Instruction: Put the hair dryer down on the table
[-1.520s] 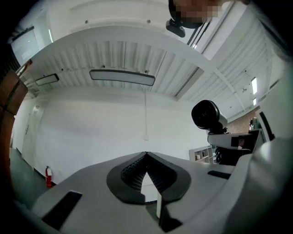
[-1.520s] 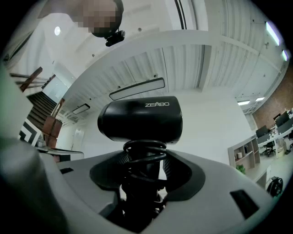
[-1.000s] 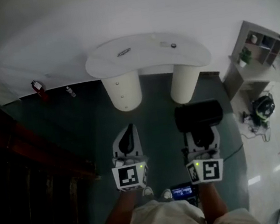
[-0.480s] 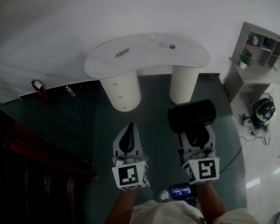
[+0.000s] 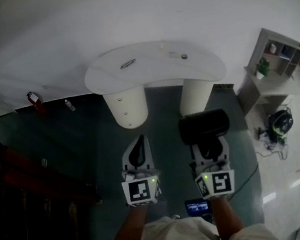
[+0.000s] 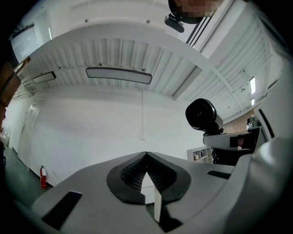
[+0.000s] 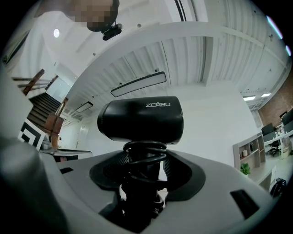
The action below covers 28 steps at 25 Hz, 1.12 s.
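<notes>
You are wearing a pale beige short-sleeved top [image 5: 174, 238] at the frame's bottom edge. Your left gripper [image 5: 138, 142] and right gripper [image 5: 210, 147] are showing pale grey shells, black ribbed pads [image 6: 130, 174] — and black-and-white marker cubes [image 5: 140, 190], each glowing with a small green light.

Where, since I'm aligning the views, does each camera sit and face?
Head view: on the head, steeply down at floor and table; shows forearms, left gripper, right gripper.
Left gripper view: on that gripper, along its shut jaws toward the wall.
Right gripper view: on that gripper, along jaws clamping the dryer by its handle.
Shared: the dryer shows in all three.
</notes>
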{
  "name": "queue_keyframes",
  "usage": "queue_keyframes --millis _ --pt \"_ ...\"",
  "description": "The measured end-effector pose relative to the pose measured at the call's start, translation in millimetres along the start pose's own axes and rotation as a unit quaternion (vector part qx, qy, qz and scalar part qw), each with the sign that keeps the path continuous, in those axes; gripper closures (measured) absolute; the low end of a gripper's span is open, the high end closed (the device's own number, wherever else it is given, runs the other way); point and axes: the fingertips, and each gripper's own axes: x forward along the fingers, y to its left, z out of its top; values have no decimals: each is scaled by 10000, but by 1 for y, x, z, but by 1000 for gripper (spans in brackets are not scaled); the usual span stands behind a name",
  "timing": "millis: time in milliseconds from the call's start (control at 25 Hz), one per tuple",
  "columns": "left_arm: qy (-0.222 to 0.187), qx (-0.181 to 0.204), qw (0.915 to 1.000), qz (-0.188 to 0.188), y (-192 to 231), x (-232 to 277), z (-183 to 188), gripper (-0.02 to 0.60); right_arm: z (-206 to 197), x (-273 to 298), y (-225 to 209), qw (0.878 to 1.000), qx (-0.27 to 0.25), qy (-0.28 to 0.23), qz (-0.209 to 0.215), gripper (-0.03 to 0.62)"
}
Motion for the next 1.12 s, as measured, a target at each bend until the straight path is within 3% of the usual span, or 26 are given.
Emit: queue_keyframes --millis 720,1120 --pt "-35 -77 10000 -24 114 162 -23 584 -40 201 12 9999 41 111 -19 353" --pt "-7 -27 10000 -90 126 226 -37 584 -61 259 -12 9998 167 107 -73 353"
